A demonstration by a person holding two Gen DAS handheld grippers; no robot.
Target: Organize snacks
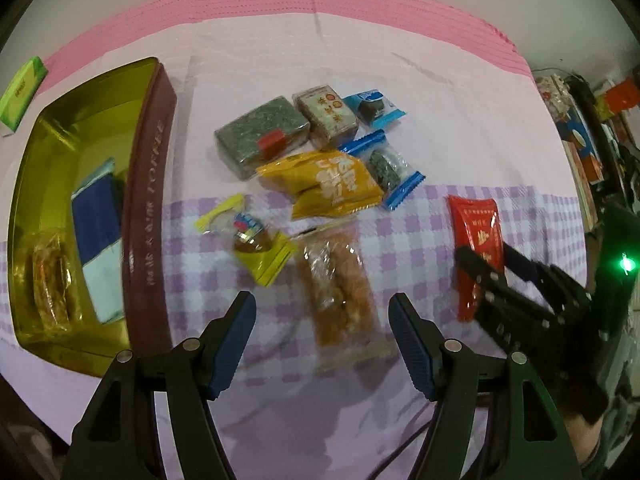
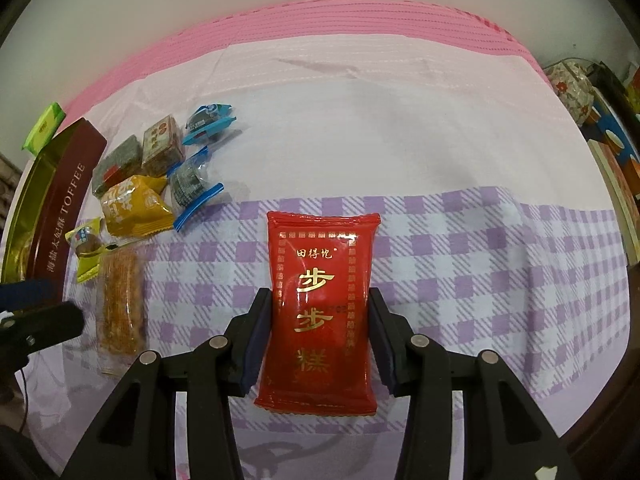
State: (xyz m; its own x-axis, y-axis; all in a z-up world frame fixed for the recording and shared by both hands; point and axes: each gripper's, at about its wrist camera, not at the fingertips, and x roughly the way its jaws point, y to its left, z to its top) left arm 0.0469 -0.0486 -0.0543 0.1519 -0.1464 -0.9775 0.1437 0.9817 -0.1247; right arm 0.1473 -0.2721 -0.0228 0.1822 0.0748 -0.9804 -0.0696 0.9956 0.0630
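My right tongs (image 2: 320, 320) are clamped on one red packet (image 2: 318, 308), a flat glossy pouch with gold characters, its sides pinched between the blue pads, above the purple checked cloth (image 2: 480, 264). My left tongs (image 1: 322, 316) stand apart, holding nothing, poised over one long clear wrapper of orange-brown crisp (image 1: 340, 292) lying flat.

Six more snacks sit loose just beyond it: one orange pillow bag (image 1: 328, 184), one small yellow-ended sweet (image 1: 256, 248), two blue-ended clear wraps with dark cakes (image 1: 390, 168) (image 1: 372, 108), one grey speckled block (image 1: 260, 136) and one brown printed block (image 1: 326, 114).

The one gold tin (image 1: 150, 184), with a maroon outer wall lettered TOFFEE, lies at the left and holds a blue-and-pale packet (image 1: 98, 216) and an orange-brown piece (image 1: 50, 284), blurred and hard to read. A green box (image 1: 20, 92) sits behind the tin, cut off by the edge.
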